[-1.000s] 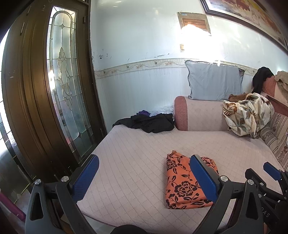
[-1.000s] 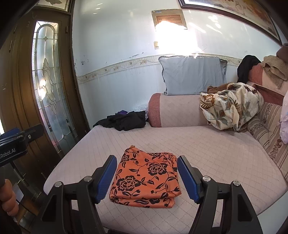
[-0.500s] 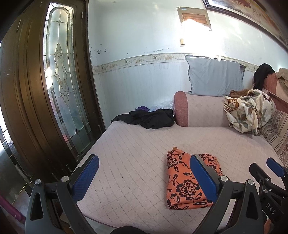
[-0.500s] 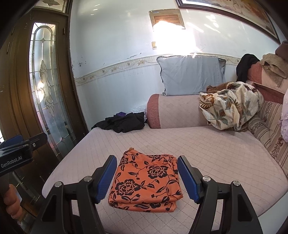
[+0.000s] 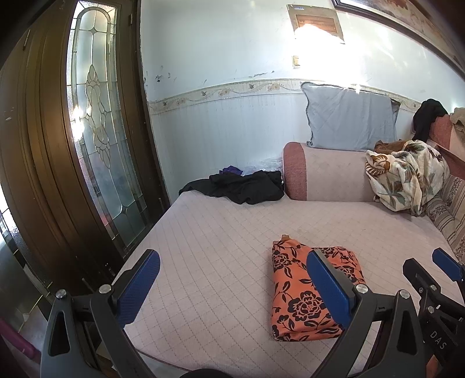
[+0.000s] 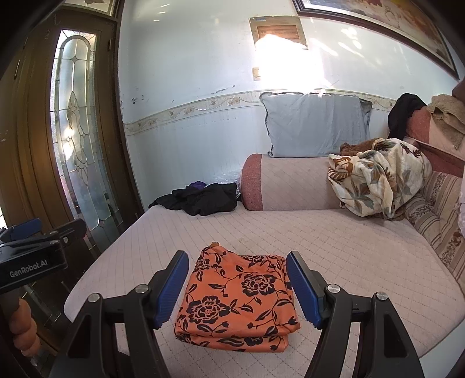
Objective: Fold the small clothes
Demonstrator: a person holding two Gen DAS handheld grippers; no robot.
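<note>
With both my left gripper [image 5: 232, 286] and right gripper [image 6: 237, 286] spread wide and empty, I judge the folded orange floral cloth [image 6: 237, 299] light, limp and slippery, best pinched through its near doubled edge.

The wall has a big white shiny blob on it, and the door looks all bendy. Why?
In both wrist views, bright glare washes out the wall around the framed notice, hiding detail there. The door bows because the fisheye lens curves straight lines near the picture edge. The orange floral garment stays sharp.

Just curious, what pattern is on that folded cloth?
Black flowers on orange folded cloth; clearest in the right wrist view.
</note>
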